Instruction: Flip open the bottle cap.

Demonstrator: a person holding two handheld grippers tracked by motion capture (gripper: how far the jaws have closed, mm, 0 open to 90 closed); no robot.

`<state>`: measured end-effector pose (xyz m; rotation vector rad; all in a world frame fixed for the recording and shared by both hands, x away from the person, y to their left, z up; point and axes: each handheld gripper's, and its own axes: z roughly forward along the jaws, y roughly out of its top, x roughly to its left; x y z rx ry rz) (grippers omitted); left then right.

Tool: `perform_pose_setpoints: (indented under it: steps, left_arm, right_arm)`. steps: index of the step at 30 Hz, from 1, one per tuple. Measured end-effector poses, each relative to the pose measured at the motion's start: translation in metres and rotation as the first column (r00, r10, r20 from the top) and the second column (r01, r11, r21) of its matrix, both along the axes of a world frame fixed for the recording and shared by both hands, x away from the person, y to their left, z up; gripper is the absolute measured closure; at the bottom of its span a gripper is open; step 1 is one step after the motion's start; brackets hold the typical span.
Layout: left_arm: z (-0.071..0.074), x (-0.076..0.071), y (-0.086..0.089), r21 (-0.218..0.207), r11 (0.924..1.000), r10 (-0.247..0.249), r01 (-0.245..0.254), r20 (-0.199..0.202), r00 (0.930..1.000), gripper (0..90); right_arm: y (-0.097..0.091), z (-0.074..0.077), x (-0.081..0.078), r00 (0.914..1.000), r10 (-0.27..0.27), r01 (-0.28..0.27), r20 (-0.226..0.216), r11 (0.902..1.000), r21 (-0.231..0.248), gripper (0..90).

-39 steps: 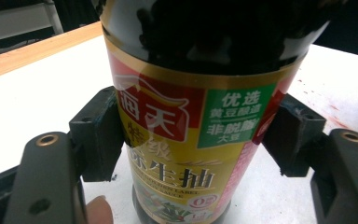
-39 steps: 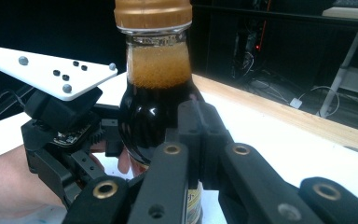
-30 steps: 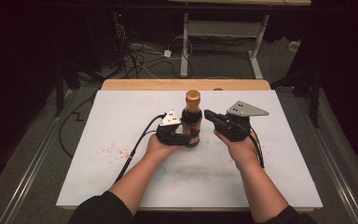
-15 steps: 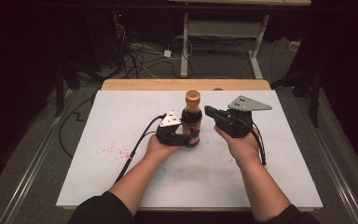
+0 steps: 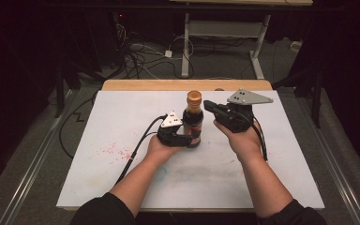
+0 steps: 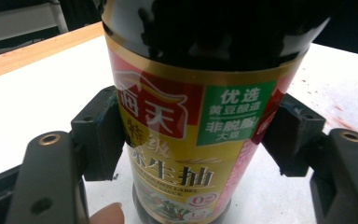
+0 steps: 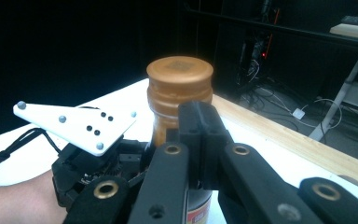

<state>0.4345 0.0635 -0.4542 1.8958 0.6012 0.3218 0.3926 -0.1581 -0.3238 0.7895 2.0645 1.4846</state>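
While the soy sauce bottle (image 5: 193, 123) is held upright mid-table by the left gripper (image 6: 193, 140), clamped on its label, the cap (image 7: 180, 74) could be knocked and the bottle tipped if the closed, empty right gripper (image 5: 211, 106) is brought in without opening

Both grippers, left gripper (image 5: 183, 137) and right gripper (image 5: 215, 108), are black with brass-ringed screw holes, grey dotted triangular plates on top, trailing black cables; dark sleeves behind.
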Motion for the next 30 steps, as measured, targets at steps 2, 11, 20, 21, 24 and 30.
perform_pose_setpoints:
  steps: [2, 11, 20, 21, 24, 30]
  left_arm:
    - [0.0, 0.0, 0.0, 0.0, 1.0, 0.0, 0.0, 0.001, 1.0, 28.5]
    - [0.0, -0.001, 0.0, 0.006, 1.0, 0.003, -0.003, 0.006, 1.0, 28.6]
    - [-0.001, -0.002, -0.001, 0.001, 0.9999, 0.012, -0.012, 0.012, 0.9999, 28.7]
    - [-0.001, -0.002, -0.002, 0.003, 0.9999, 0.013, -0.013, 0.013, 0.9998, 28.7]
    - [-0.001, -0.003, -0.002, 0.003, 0.9999, 0.013, -0.013, 0.016, 0.9998, 28.8]
    - [-0.001, -0.004, -0.003, 0.007, 0.9999, 0.015, -0.015, 0.021, 0.9997, 28.9]
  right_arm:
    - [0.002, 0.001, 0.002, 1.0, 0.004, -0.004, -0.005, 1.0, -0.002, 90.0]
    - [0.006, 0.005, 0.003, 0.9993, 0.024, -0.025, -0.029, 0.9995, -0.021, 90.0]
    - [0.01, 0.007, 0.003, 0.9987, 0.025, -0.027, -0.044, 0.9991, -0.032, 90.0]
    - [0.01, 0.008, 0.003, 0.9987, 0.025, -0.026, -0.044, 0.9991, -0.034, 90.0]
    - [0.01, 0.009, 0.003, 0.9986, 0.023, -0.025, -0.047, 0.9988, -0.043, 90.0]
    - [0.011, 0.014, 0.002, 0.998, 0.019, -0.023, -0.061, 0.9974, -0.068, 90.0]
